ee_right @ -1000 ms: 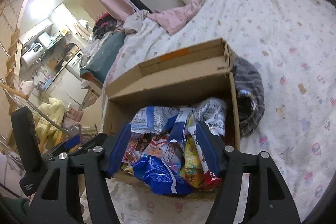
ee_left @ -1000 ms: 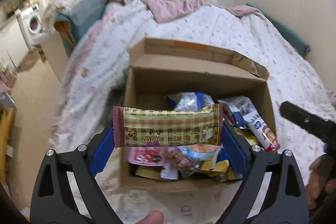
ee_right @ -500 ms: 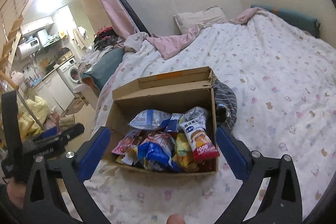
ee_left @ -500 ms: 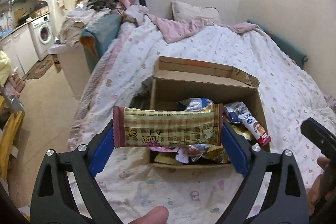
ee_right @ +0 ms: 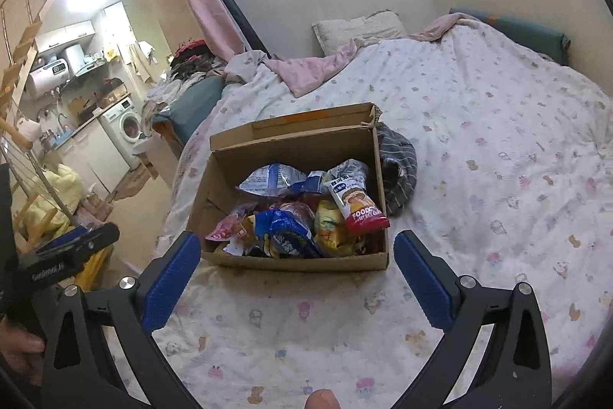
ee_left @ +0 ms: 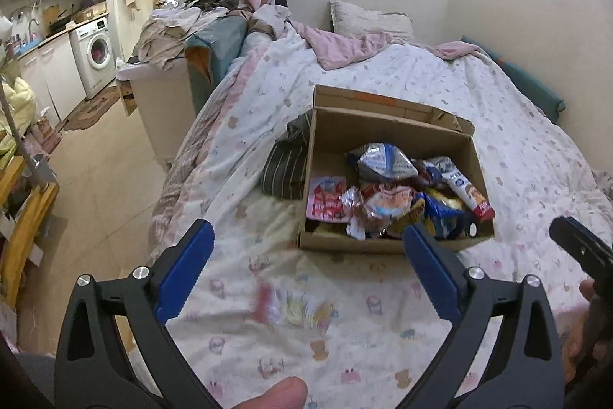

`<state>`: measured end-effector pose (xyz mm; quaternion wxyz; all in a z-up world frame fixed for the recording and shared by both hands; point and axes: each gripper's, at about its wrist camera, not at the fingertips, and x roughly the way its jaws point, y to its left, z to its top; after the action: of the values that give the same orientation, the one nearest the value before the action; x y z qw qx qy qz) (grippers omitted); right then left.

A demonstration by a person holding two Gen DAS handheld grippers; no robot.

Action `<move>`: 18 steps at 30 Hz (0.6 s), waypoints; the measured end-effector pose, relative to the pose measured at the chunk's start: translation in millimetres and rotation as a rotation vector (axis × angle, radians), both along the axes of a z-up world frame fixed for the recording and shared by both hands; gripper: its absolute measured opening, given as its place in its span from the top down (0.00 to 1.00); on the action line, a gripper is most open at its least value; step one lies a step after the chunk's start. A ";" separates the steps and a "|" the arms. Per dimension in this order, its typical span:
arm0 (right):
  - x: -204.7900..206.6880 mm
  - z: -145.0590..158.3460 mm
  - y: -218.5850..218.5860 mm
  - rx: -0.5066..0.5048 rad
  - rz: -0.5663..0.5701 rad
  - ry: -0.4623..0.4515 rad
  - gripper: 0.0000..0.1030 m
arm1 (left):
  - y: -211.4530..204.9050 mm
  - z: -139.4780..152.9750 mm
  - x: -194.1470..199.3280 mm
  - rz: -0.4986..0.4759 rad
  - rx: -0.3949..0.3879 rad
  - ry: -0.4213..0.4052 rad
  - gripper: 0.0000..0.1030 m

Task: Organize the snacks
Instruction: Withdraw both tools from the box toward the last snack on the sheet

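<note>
Since the earlier frame our left gripper (ee_left: 306, 255) had let go of the long plaid wrapper; we saw a blurred pink-and-yellow packet (ee_left: 291, 307) on the printed bedspread (ee_left: 383, 332) between its wide-spread blue ribbed pads. Our right gripper (ee_right: 297, 261) hung equally wide, holding nothing. The corrugated cardboard box (ee_right: 302, 261) sat on the bed, heaped with crinkled foil snack bags (ee_right: 302, 213), a striped cloth (ee_right: 400, 163) touching its side.
</note>
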<state>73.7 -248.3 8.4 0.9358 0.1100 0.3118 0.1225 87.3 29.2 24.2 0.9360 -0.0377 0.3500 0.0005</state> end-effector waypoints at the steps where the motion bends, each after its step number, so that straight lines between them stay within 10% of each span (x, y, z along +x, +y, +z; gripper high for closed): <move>1: -1.8 -0.2 1.7 -0.009 -0.002 -0.007 0.00 | -1.3 -1.1 -4.2 -0.003 0.008 -0.007 0.04; 18: 7.4 -12.7 18.8 -0.102 -0.033 -0.007 0.00 | 1.5 -14.7 1.9 0.021 -0.010 -0.004 0.00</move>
<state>81.1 -229.5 -4.3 0.9432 0.0670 0.3123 0.0917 89.3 30.7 9.5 0.9364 -0.0463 0.3478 0.0087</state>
